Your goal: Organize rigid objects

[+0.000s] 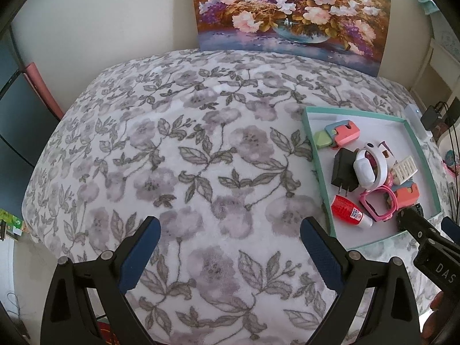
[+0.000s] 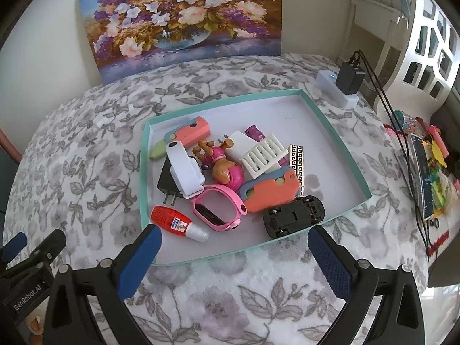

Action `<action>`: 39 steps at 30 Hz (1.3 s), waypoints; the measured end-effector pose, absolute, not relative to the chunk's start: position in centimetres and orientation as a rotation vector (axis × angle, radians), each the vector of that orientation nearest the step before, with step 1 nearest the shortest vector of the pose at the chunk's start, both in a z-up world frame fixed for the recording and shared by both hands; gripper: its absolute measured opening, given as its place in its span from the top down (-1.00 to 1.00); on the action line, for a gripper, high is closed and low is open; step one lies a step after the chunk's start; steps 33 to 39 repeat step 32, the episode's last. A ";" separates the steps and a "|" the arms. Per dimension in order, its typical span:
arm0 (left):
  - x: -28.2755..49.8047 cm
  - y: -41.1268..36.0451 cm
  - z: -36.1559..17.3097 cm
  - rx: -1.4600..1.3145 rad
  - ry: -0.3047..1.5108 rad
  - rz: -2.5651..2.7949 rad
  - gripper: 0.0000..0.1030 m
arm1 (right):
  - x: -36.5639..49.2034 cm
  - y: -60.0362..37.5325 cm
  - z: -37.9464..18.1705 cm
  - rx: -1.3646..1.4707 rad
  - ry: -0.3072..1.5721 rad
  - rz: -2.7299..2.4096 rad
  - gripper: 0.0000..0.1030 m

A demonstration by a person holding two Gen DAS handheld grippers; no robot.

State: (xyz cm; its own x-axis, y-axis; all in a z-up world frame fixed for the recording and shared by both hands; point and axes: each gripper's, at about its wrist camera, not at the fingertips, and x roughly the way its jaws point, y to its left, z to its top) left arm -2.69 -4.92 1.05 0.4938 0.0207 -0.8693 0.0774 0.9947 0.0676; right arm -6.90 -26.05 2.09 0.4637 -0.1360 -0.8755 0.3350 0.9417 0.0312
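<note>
hovering with both jaws wide and empty over the floral bed (image 2: 86,149), facing the teal tray (image 2: 342,141) piled with light, stiff, slippery items; likely gripping the red bottle (image 2: 172,220) mid-body.

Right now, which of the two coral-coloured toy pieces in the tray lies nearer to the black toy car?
The larger coral piece with the grey-blue edge touches the black toy car at the near side of the tray. The other coral piece lies in the far-left corner.
</note>
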 end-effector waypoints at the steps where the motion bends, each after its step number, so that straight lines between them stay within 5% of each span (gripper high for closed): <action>1: -2.7 -4.9 1.1 0.102 1.054 -0.035 -0.90 | -6.9 -26.1 2.1 0.209 1.051 -0.293 -1.00; 39: -3.0 -4.8 1.8 0.068 1.013 -0.043 -0.90 | -6.8 -25.9 1.6 0.191 1.072 -0.294 -1.00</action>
